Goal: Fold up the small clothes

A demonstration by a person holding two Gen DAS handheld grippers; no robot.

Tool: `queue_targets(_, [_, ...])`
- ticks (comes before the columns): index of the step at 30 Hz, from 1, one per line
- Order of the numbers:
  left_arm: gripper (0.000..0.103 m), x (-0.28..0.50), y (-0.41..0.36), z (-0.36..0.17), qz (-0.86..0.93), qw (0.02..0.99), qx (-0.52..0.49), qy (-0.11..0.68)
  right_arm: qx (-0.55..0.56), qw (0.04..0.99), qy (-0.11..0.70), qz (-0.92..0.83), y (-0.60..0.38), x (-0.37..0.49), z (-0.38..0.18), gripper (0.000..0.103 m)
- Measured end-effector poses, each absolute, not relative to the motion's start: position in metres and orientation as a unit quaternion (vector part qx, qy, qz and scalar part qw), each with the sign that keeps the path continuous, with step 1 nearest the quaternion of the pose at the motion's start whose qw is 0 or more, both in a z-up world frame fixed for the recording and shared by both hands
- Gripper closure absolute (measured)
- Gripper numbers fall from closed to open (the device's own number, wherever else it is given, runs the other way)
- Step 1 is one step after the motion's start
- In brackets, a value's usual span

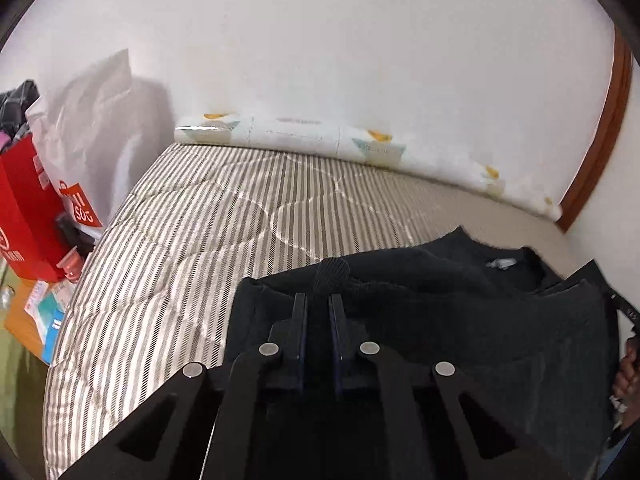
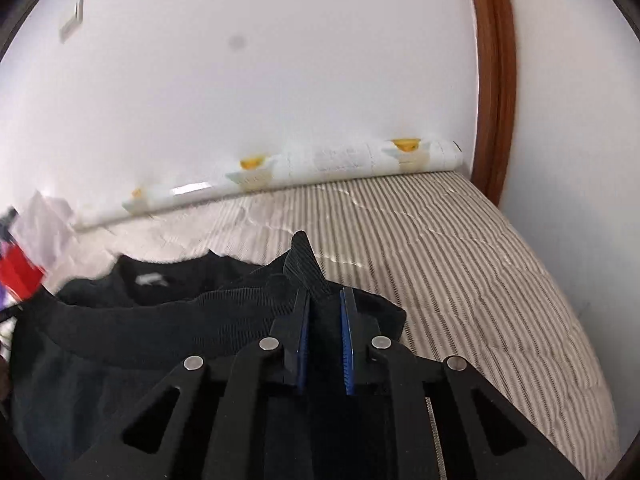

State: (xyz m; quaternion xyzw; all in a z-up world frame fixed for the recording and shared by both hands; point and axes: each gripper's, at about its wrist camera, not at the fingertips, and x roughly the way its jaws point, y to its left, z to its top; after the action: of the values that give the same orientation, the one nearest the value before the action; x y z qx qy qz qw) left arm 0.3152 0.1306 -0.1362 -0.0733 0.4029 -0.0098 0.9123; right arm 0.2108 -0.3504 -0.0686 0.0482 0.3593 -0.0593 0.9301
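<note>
My left gripper (image 1: 319, 300) sits lowest in the left view, its fingers pinched on a ribbed fold of the black garment (image 1: 460, 312); my own linkage hides the cloth beneath. My right gripper (image 2: 325, 296), low in the right view, likewise nips a ribbed edge. The garment's left side is blurred there. It lies on the striped bed (image 1: 200, 220), its neck label toward the far wall (image 1: 320, 40).
</note>
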Motion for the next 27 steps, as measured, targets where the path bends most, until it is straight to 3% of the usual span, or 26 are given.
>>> queue_targets(6, [0.091,0.326,0.128,-0.151,-0.006,0.899,-0.072,0.433,0.036,0.903,0.419,-0.085,-0.353,0.228,-0.094,0.085])
queue_targets(8, [0.086,0.326,0.132,-0.152,-0.006,0.895,-0.078,0.44,0.016,0.9,0.424,-0.104,-0.347,0.226,-0.09,0.075])
queue_targets(14, [0.077,0.31,0.131,-0.152,-0.021,0.884,-0.079,0.459,-0.011,0.899,0.422,-0.115,-0.334,0.186,-0.076,0.064])
queue_targets(22, [0.067,0.251,0.125,-0.145,-0.024,0.888,-0.045,0.458,0.001,0.876,0.452,-0.166,-0.341,0.113,-0.095,0.06])
queue_targets(27, [0.061,0.206,0.13,-0.136,-0.028,0.899,-0.035,0.437,-0.023,0.888,0.415,-0.198,-0.312,0.078,-0.066,0.059])
